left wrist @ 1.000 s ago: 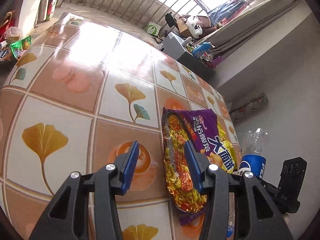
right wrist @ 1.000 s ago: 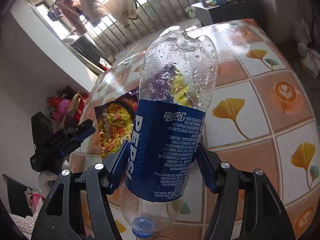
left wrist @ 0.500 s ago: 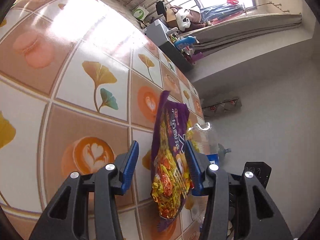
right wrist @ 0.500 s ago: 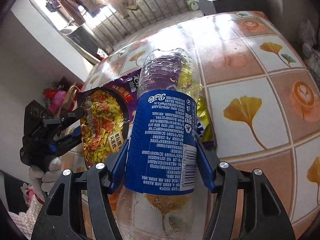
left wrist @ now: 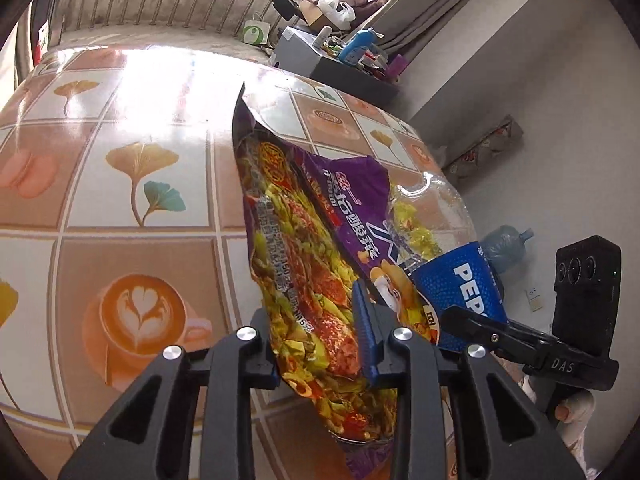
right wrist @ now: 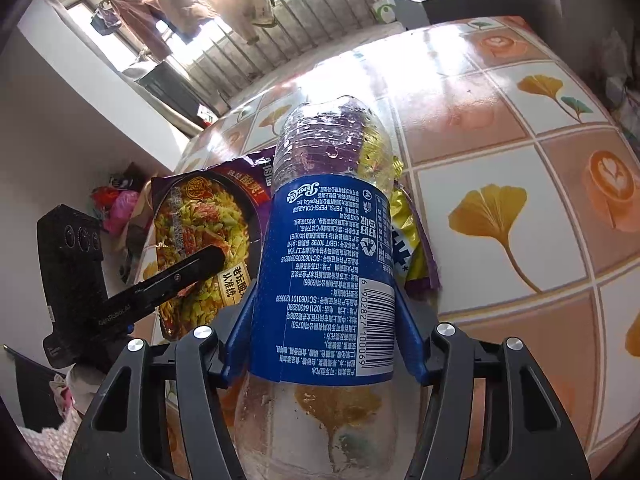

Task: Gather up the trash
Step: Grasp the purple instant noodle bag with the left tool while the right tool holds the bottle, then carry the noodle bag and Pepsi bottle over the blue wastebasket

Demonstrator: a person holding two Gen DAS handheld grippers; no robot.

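My left gripper (left wrist: 316,332) is shut on a purple noodle wrapper (left wrist: 304,240) with a yellow noodle picture, and holds it lifted above the tiled table (left wrist: 120,184). My right gripper (right wrist: 324,340) is shut on an empty Pepsi bottle (right wrist: 326,264) with a blue label, held just right of the wrapper. The bottle shows in the left wrist view (left wrist: 444,248) and the wrapper in the right wrist view (right wrist: 200,224). The left gripper also shows in the right wrist view (right wrist: 160,284).
The table top (right wrist: 520,160) has a glossy cloth with ginkgo leaves and coffee cups. A cluttered low cabinet (left wrist: 340,60) stands beyond its far edge by the barred window. Bags (right wrist: 120,204) lie on the floor. A large water jug (left wrist: 504,244) sits by the wall.
My left gripper has closed on the noodle wrapper and lifted it off the table. My right gripper has kept the bottle and tilted it nearer the wrapper.
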